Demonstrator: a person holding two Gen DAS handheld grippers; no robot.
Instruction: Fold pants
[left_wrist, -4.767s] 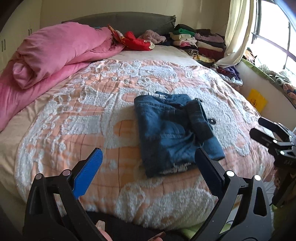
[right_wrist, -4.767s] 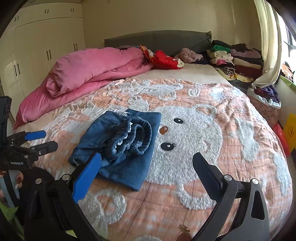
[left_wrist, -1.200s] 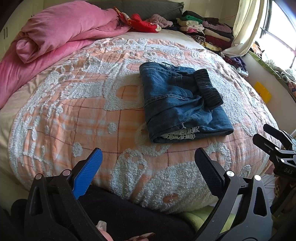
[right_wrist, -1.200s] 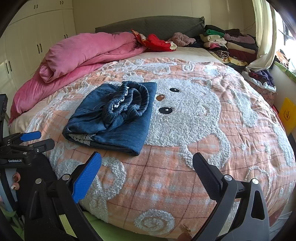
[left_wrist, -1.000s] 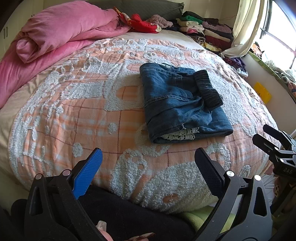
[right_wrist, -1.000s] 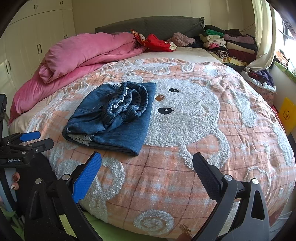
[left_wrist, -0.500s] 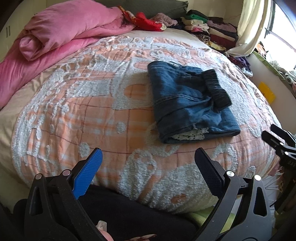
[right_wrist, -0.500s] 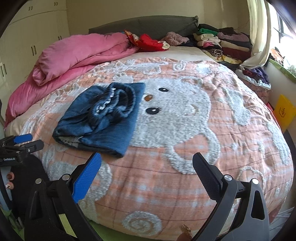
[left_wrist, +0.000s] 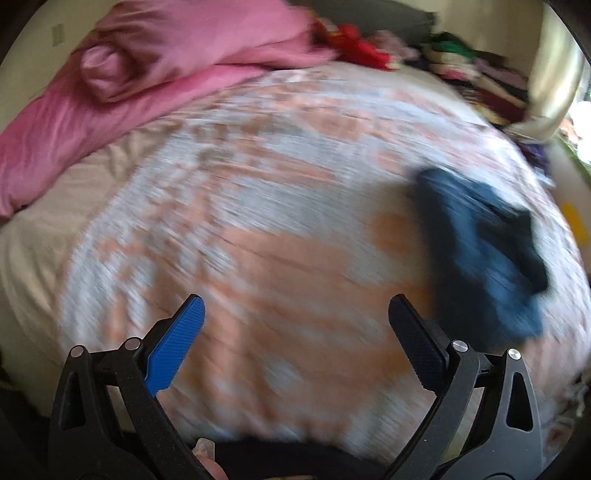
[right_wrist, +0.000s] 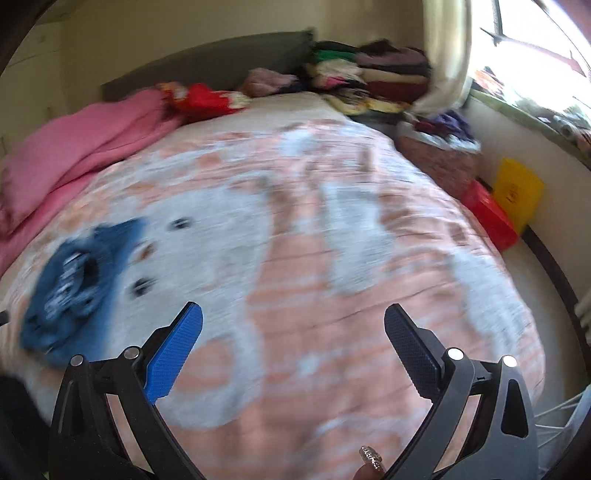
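On the bed (left_wrist: 258, 258), the folded pants (left_wrist: 480, 251) are lying finished as the left claw (left_wrist: 295, 332) and right claw (right_wrist: 291, 332), both gaping empty, are swinging away.

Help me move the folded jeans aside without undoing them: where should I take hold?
Likely the thick near edge of the folded jeans, coming low from the bed's foot, since the layers stack there. The loose rolled waistband on top would probably unroll. Blur hides finer detail.

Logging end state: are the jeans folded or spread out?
Folded. The jeans lie as one compact dark bundle on the bedspread, no legs extended. Both frames are motion-blurred, so fold neatness cannot be told.
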